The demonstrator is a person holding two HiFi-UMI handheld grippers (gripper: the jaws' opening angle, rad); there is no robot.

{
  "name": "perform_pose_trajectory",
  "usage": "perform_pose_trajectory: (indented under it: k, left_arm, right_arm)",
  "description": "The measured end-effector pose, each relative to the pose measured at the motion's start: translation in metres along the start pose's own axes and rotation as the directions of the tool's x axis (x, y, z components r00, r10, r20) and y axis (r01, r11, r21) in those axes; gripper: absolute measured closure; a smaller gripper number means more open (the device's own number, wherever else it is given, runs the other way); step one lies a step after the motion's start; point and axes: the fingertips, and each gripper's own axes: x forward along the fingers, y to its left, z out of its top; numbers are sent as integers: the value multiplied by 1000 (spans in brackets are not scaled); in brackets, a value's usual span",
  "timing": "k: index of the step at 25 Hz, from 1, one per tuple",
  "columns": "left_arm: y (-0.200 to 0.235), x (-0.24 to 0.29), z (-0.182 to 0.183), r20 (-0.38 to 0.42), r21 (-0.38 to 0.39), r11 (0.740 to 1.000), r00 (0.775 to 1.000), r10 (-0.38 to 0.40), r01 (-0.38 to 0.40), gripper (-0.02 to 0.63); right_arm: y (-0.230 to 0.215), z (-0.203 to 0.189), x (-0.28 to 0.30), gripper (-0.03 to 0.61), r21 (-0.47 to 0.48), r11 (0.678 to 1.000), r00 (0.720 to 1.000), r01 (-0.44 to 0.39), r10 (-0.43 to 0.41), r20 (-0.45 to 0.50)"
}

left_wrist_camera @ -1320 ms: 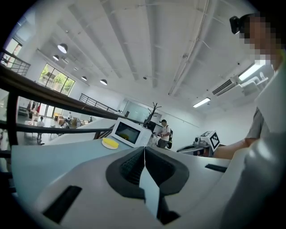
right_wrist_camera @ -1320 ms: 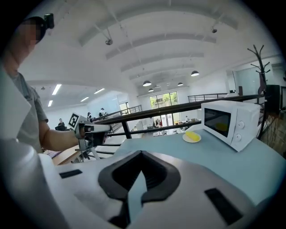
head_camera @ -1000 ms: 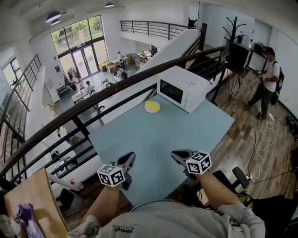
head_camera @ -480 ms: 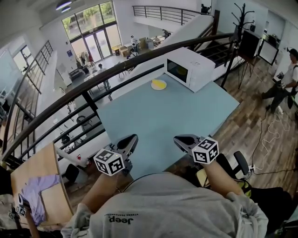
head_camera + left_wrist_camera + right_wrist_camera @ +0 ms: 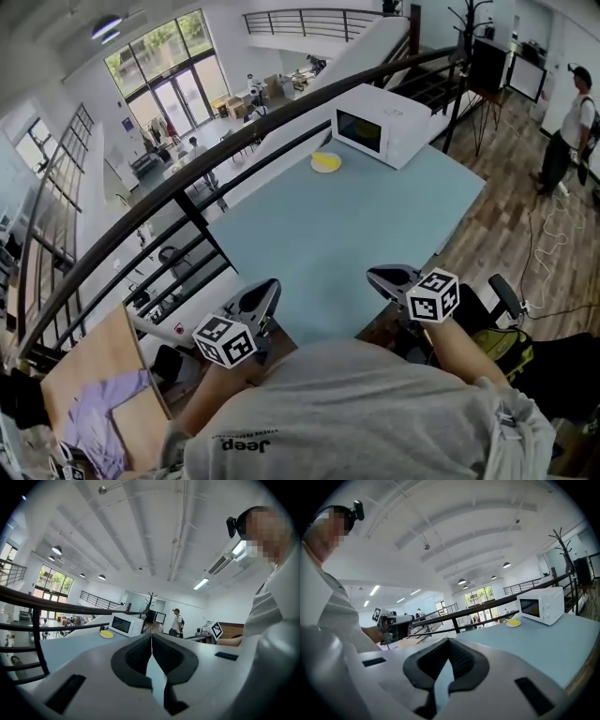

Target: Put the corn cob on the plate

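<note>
A small round yellow plate [image 5: 326, 162] lies at the far side of the light blue table [image 5: 328, 234], beside the microwave; it also shows as the plate [image 5: 107, 634] and the plate [image 5: 513, 623]. I cannot make out a corn cob apart from it. My left gripper [image 5: 265, 289] and right gripper [image 5: 375, 274] hover at the table's near edge, close to my body and far from the plate. Both are shut with nothing between the pads, as the left gripper [image 5: 151, 637] and right gripper [image 5: 448, 641] show in their own views.
A white microwave [image 5: 389, 125] stands at the table's far right corner. A black railing [image 5: 187, 183] runs along the table's left side over a drop. A person [image 5: 572, 117] stands on the wooden floor at right. A wooden board with purple cloth [image 5: 103, 417] is at lower left.
Both grippers have drawn back from over the table toward its near edge and my body. My torso fills more of the head view's bottom. The jaws stayed shut.
</note>
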Motion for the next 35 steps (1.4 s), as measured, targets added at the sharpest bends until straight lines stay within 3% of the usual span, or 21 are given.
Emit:
perform_pose_trajectory:
  k: [13,20,35]
  left_arm:
    - [42,-64,1,20,-8,997,997,-79,79,592]
    - [51,-67,-2,38,-30,998,997,-63,64,592]
    - [57,-63,-1,85,-62,998,996,1,4,592]
  right_arm:
    - [69,-1,46,560,-1,998,997,66,-66,25]
    - [69,0,53,561,-23,997,998,70,-70,5]
    - [61,12,64,562,-96,995,999,-3,-1,-47]
